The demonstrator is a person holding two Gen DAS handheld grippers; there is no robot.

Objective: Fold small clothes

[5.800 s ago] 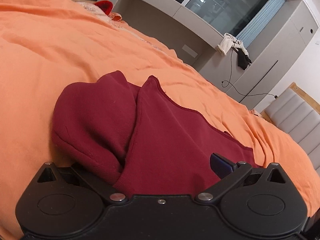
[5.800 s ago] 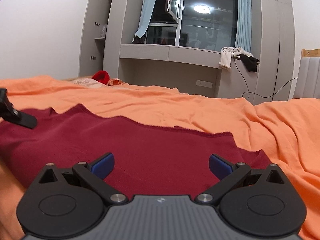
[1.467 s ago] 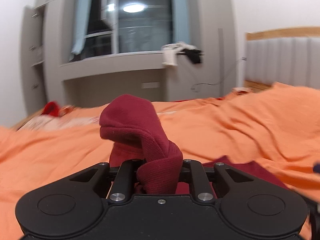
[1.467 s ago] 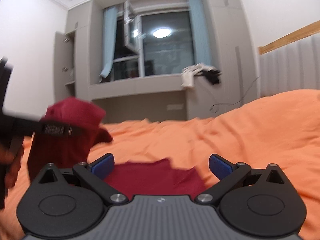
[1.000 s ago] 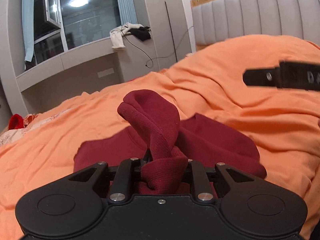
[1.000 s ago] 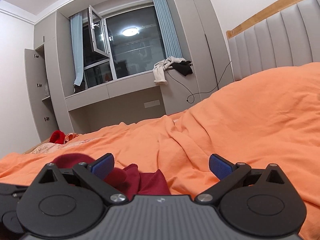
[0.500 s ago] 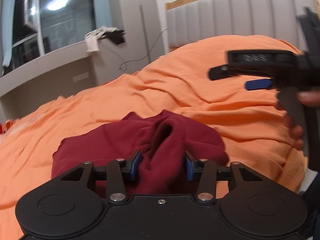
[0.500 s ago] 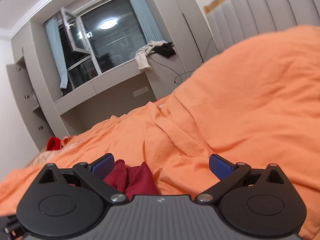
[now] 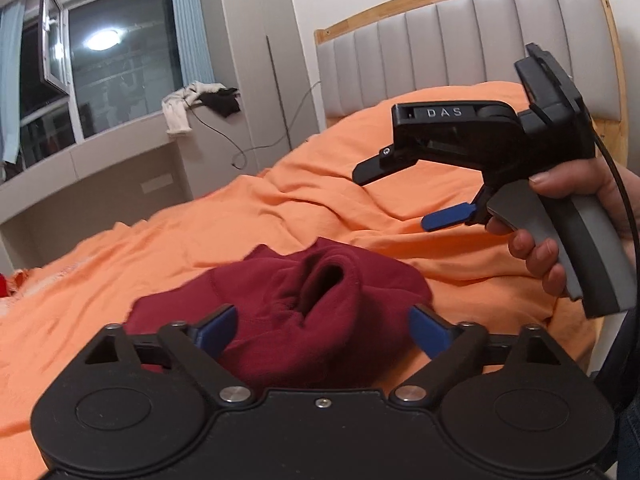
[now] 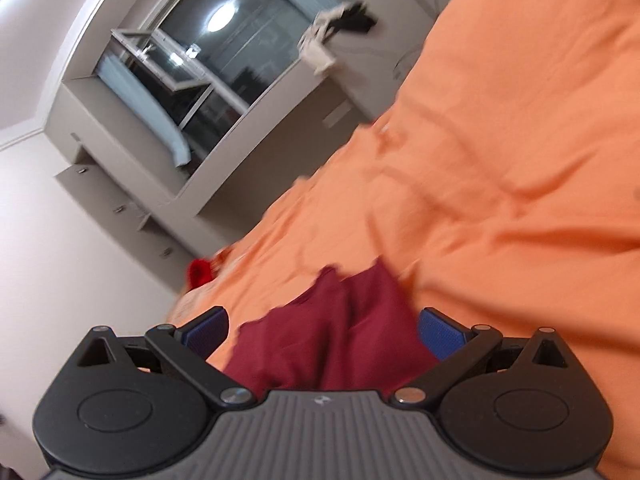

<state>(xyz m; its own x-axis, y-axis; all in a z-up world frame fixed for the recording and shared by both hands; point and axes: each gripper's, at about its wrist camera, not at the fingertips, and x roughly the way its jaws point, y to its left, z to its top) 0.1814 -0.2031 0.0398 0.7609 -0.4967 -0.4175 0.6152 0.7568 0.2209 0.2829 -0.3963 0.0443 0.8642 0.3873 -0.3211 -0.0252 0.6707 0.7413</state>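
Red garment [image 9: 320, 300] lies bunched on the orange bed cover [image 9: 200, 240], a soft hump with an open fold on top. My left claw [image 9: 318, 326] is spread wide, blue tips either side of the hump, gripping nothing. My right claw [image 10: 322, 326] is also spread, tilted, with the cloth below and between its tips but not pinched.

Handling, my read: light knit, floppy, no stiffness. It will sag and drag when lifted and bunch if taken mid-panel. Better to take a hem edge or corner, one per claw, so it pulls flat.

Left view shows the right tool from outside, held in a hand [image 9: 560, 240] above the bed, plus the headboard [image 9: 460, 48]. Right view, blurred, shows the garment's flatter far edge and something red [image 10: 200, 274] near the wall, which the left view barely catches.
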